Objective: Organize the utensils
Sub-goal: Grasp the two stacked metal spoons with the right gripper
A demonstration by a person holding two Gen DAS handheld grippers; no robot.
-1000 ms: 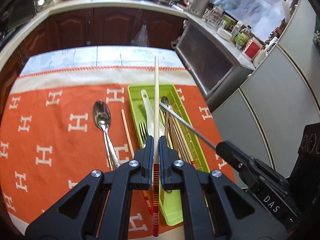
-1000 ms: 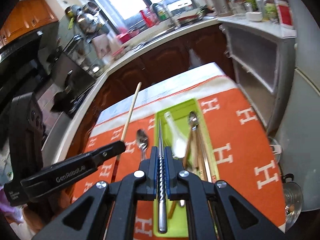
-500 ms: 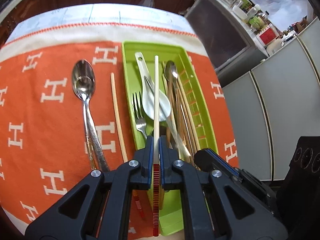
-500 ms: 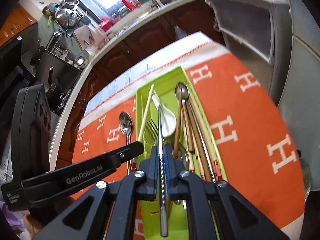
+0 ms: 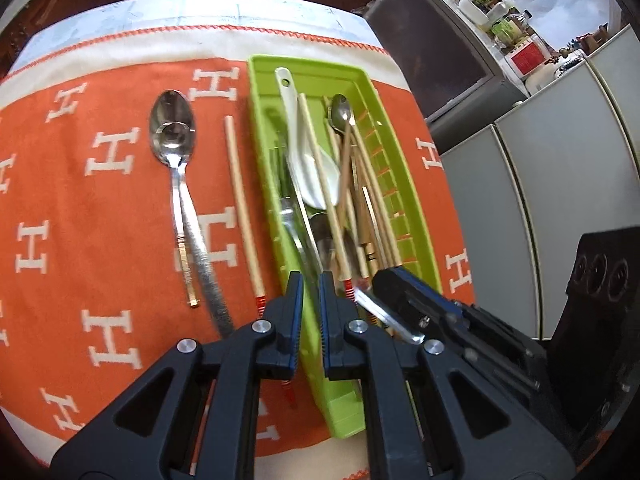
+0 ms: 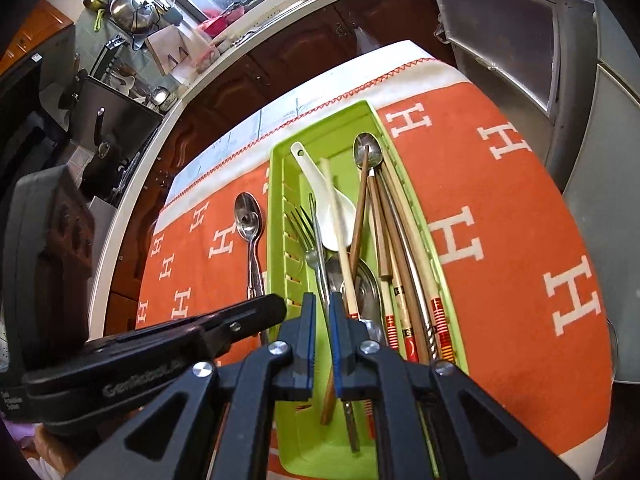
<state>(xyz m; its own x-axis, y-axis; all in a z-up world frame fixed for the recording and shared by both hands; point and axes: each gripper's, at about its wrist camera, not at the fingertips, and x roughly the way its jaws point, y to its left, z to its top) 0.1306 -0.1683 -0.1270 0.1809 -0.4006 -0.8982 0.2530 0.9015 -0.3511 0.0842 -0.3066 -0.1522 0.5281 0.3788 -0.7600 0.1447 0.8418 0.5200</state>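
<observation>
- Left gripper (image 5: 310,280): pads parted by a narrow gap, gripping nothing; poised low over the near end of the green tray (image 5: 256,120).
- Right gripper (image 6: 323,300): likewise slightly parted, with the metal chopstick (image 6: 316,232) running through the gap; no pad seen pressing on it, so judged free and resting in the tray.
- Just beside the left fingers: the pale chopstick (image 5: 320,160), lying lengthwise in the tray across the white ceramic spoon (image 5: 306,172), red-striped end nearest the gripper.
- Also in the tray: a fork (image 6: 298,224), a small metal spoon and a bundle of wooden chopsticks along the right wall, all pointing the same way.
- Still outside, on the orange cloth (image 5: 100,240) left of the tray: two stacked spoons (image 5: 172,128) and one loose chopstick (image 5: 240,184), near the tray wall but apart from it.
- Step in hand, as judged: letting go and clearing away. Best done by widening both pairs of fingers a little more, then lifting straight up so neither pad drags a stick out or tips it over the rim.
- Worth keeping the two grippers from bumping; very close together here.
- Then on to the loose chopstick with the left gripper, taken near its striped end and kept parallel to the tray.
</observation>
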